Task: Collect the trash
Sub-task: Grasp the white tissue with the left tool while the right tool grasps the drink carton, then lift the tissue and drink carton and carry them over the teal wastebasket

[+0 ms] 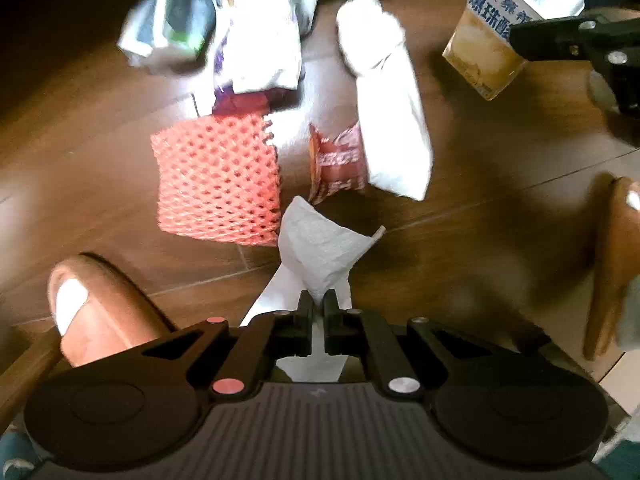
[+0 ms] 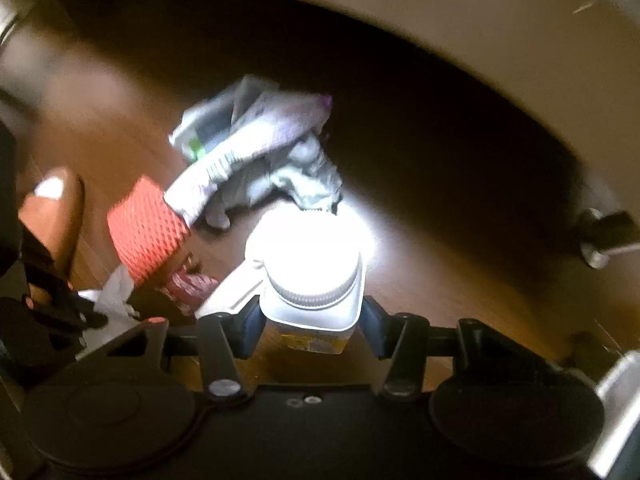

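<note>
— So, what have I got in each hand?

— My left gripper (image 1: pixel 319 300) is pinched tight on a crumpled white tissue (image 1: pixel 320 248), lifted above the wooden floor (image 1: pixel 480 240), just beside the orange foam net (image 1: pixel 218 180).

— And the other?

— My right gripper (image 2: pixel 314 320) stands about half open, its pads pressed on either side of a white-capped drink carton (image 2: pixel 314 280). The wrappers (image 2: pixel 256 140) lie beyond.

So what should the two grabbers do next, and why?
Probably lift both clear and carry them to wherever the trash goes, which isn't in view. The left gripper is pinched shut on a white tissue, and the right gripper clasps a drink carton at its sides. Both are full, so the orange foam net must wait.
</note>
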`<state>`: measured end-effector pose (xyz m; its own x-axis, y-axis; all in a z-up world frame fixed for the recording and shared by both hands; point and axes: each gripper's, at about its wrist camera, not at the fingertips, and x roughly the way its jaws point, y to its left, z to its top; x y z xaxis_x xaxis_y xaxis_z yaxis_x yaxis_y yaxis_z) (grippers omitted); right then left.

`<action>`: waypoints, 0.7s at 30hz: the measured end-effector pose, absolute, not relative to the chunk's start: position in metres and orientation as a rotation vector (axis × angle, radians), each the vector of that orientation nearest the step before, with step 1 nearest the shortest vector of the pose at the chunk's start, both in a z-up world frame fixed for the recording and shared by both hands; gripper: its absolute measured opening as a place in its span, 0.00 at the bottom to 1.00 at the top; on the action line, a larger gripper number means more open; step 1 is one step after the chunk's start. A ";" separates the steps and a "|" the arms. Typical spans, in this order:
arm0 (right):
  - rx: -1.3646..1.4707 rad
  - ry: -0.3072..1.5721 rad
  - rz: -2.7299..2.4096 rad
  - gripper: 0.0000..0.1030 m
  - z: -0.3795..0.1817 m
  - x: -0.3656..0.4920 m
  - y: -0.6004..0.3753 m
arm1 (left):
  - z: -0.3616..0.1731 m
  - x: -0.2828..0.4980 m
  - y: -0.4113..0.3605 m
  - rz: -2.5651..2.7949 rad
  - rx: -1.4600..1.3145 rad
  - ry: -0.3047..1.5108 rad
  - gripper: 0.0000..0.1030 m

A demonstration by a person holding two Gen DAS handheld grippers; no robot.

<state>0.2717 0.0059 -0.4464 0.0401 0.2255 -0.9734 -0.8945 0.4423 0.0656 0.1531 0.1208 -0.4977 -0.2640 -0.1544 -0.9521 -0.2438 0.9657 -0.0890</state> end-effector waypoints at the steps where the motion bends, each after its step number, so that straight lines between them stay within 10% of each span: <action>1: -0.678 1.228 0.966 0.49 -0.437 0.272 0.004 | -0.490 0.155 0.123 0.092 -0.286 1.832 0.04; 21: -0.359 1.012 0.776 0.48 -0.223 0.235 -0.083 | -0.271 0.149 0.074 0.133 -0.325 1.377 0.04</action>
<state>0.2353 -0.0833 -0.2227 0.2995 0.4113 -0.8609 -0.7247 0.6850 0.0751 0.1494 0.0740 -0.2711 0.1937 -0.0959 -0.9764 -0.2811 0.9480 -0.1489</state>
